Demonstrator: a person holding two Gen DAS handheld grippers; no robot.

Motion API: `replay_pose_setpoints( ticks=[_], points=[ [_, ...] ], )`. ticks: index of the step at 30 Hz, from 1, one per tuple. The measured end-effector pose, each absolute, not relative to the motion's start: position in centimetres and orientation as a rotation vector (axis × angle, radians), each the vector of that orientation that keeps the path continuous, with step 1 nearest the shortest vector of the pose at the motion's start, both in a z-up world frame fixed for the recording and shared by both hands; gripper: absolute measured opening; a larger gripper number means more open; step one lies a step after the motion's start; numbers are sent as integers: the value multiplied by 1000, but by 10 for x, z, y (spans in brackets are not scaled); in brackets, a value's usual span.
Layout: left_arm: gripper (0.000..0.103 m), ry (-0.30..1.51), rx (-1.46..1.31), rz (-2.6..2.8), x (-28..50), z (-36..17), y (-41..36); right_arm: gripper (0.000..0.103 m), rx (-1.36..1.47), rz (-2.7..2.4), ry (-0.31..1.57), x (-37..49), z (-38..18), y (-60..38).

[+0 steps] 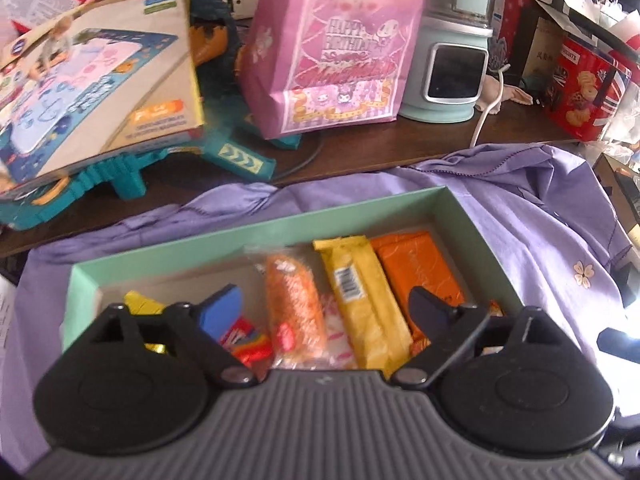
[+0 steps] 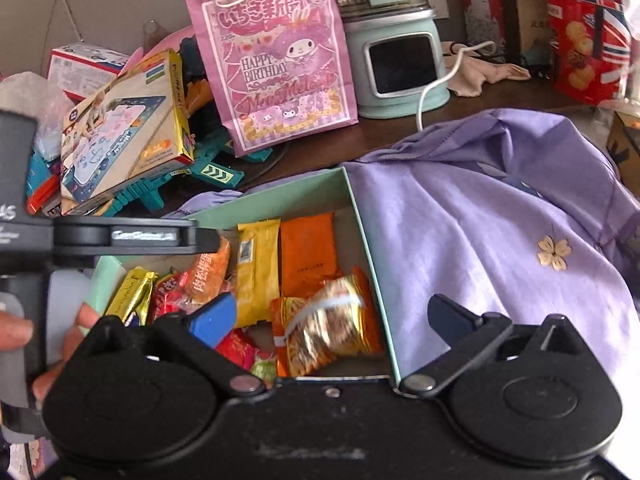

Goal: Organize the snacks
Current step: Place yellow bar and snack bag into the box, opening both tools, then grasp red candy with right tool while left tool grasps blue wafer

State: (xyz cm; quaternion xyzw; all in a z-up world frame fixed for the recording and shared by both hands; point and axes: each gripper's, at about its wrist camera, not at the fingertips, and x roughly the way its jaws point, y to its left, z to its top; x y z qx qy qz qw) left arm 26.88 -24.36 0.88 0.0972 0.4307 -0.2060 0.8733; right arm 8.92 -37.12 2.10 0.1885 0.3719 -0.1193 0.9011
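A mint green box (image 1: 256, 232) lies on a purple cloth and holds several snack packs. My left gripper (image 1: 326, 312) hangs open over its near side, straddling an orange snack pack (image 1: 294, 308) and a yellow packet (image 1: 360, 300) without touching them. A flat orange packet (image 1: 416, 268) lies by the box's right wall. My right gripper (image 2: 332, 320) is open above a crinkly orange-gold snack bag (image 2: 332, 328) in the near right corner. Its right finger stands outside the box wall (image 2: 372, 240). A hand (image 2: 16, 332) holds the left gripper at the left edge.
Behind the box on the brown table stand a pink birthday paper bag (image 2: 276, 64), a mint appliance (image 2: 400, 60) with a white cable, a tilted toy box (image 1: 100, 84) on teal toys and a red biscuit tin (image 2: 584, 48). The purple cloth (image 2: 480, 220) spreads right of the box.
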Motion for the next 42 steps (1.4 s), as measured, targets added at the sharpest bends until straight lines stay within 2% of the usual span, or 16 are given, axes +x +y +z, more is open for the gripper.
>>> replay_pose_setpoints(
  ticks=[18,28,33,37,39,42],
  points=[
    [98,904,108,-450,148,32,-144,103,392,-230,808,20,36,-319],
    [98,954,115,-432,104,3,-88,102,428,-128,961,-3,3,-278],
    [98,987,120,-405,102,-17,-70,84,399,-107,1025,-7,-15,-250],
    [98,1010,122,-399,102,-30,-62,76,403,-132,1055,-9,-27,-239],
    [97,1018,119,-392,102,-36,-58,75,403,-145,1058,-6,-32,-236],
    [96,1032,115,-383,106,-43,-55,64,366,-141,1055,-1,-38,-226]
  ],
)
